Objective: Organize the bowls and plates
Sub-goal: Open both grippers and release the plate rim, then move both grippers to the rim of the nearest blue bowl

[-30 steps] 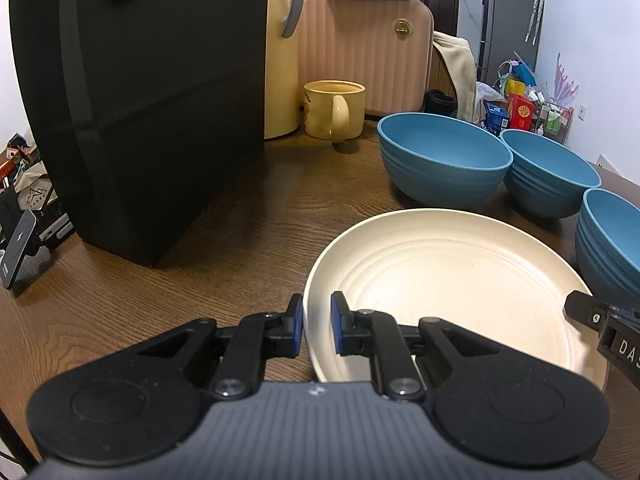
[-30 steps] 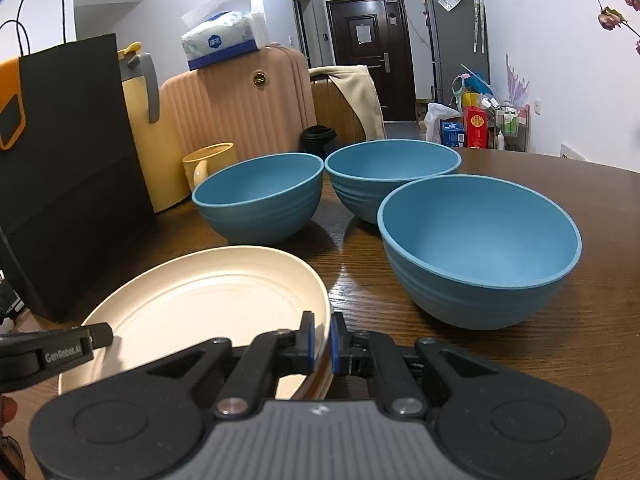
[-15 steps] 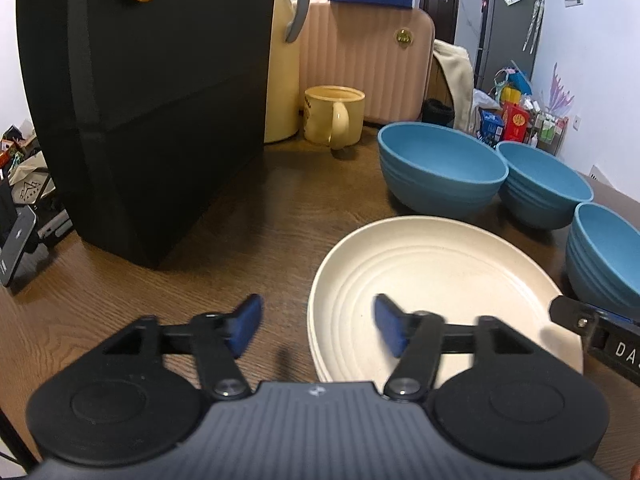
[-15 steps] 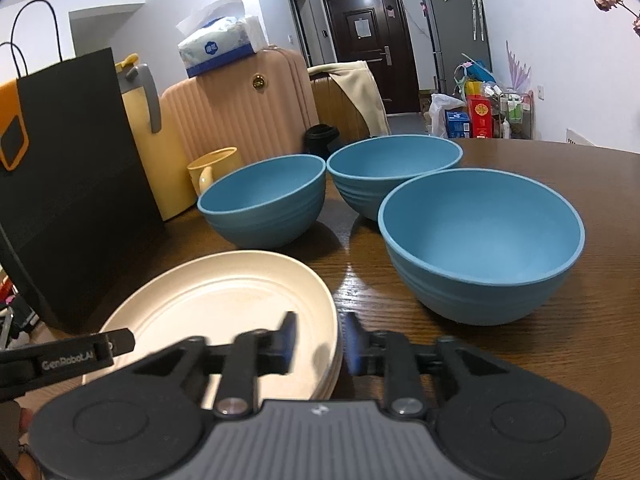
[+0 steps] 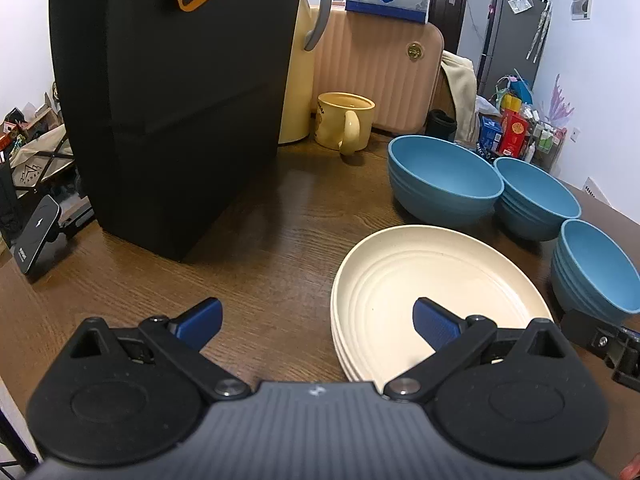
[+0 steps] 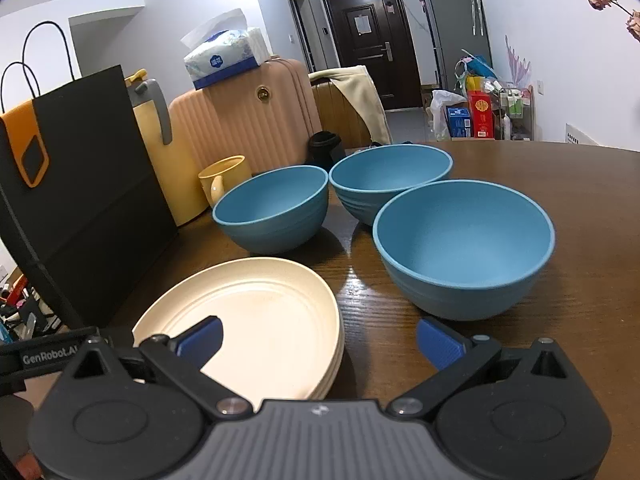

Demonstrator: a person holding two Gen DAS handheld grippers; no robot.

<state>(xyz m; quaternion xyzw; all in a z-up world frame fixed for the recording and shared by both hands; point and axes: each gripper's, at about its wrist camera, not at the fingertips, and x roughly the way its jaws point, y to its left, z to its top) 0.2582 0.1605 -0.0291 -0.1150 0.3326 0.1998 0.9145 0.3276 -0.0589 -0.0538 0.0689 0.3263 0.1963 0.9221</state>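
While both pairs of jaws were opening wide, the left gripper [image 5: 316,322] hung over the near rim of the stack of cream ribbed round plates [image 5: 432,292], one blue pad above the plate surface and the other over bare wood, neither pressing on anything. The right gripper [image 6: 318,338] straddled the opposite edge of the same stack [image 6: 256,312] in like manner, released and holding nothing. The stack rested flat on the dark brown wooden table [image 5: 260,240]. Three blue ribbed plastic bowls stood upright beyond it in a loose row: the first blue bowl [image 5: 442,180] farthest toward the pale yellow ceramic mug [image 5: 346,126], the second blue bowl [image 5: 536,200] just beside it, and the third blue bowl [image 6: 464,244] nearest the right gripper. A tall black paper bag with an orange patch [image 5: 172,92] stood to the left, well apart from the plates, with a yellow thermos jug [image 5: 298,80] just behind it.
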